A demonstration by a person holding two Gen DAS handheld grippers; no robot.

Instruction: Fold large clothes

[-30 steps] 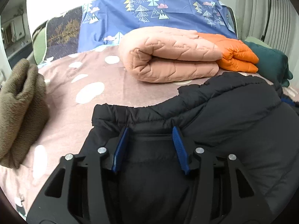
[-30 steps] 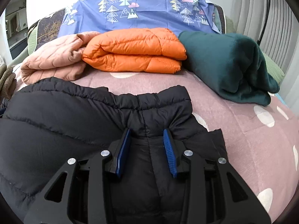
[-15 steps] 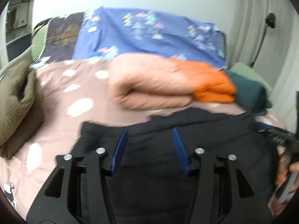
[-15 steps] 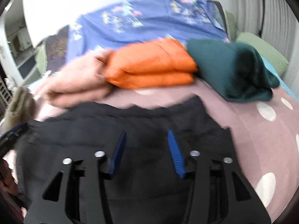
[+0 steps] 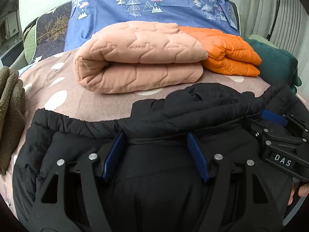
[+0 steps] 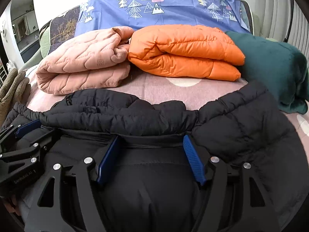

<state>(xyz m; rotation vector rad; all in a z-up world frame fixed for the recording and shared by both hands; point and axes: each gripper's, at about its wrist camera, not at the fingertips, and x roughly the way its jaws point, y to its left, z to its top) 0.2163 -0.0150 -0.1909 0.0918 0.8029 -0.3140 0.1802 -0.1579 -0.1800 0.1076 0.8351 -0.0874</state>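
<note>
1. The left gripper (image 5: 155, 141) has its blue-padded fingers spread wide over the black quilted puffer jacket (image 5: 202, 104), tips at its gathered hem, clamping nothing.
2. The right gripper (image 6: 151, 143) is spread just as wide over the same jacket (image 6: 241, 131), also gripping nothing; each gripper shows at the edge of the other's view, side by side.
3. Against half a second ago, both views are sharp where they were blurred, and the jacket's far edge is now bunched into a thick roll ahead of the fingertips.
4. The jacket lies on a dusty-pink bedspread with white spots (image 5: 81, 104), a blue pillowcase printed with trees and mountains (image 5: 154, 5) propped at the head, and a pleated pale curtain (image 5: 270, 9) to the right.
5. Beyond the jacket sit a folded peach quilted garment (image 5: 139, 58), a folded orange puffer jacket (image 6: 185, 54) touching it, and a dark-green fleece bundle (image 6: 274, 67); a brown fleece pile (image 5: 9, 112) lies left.
</note>
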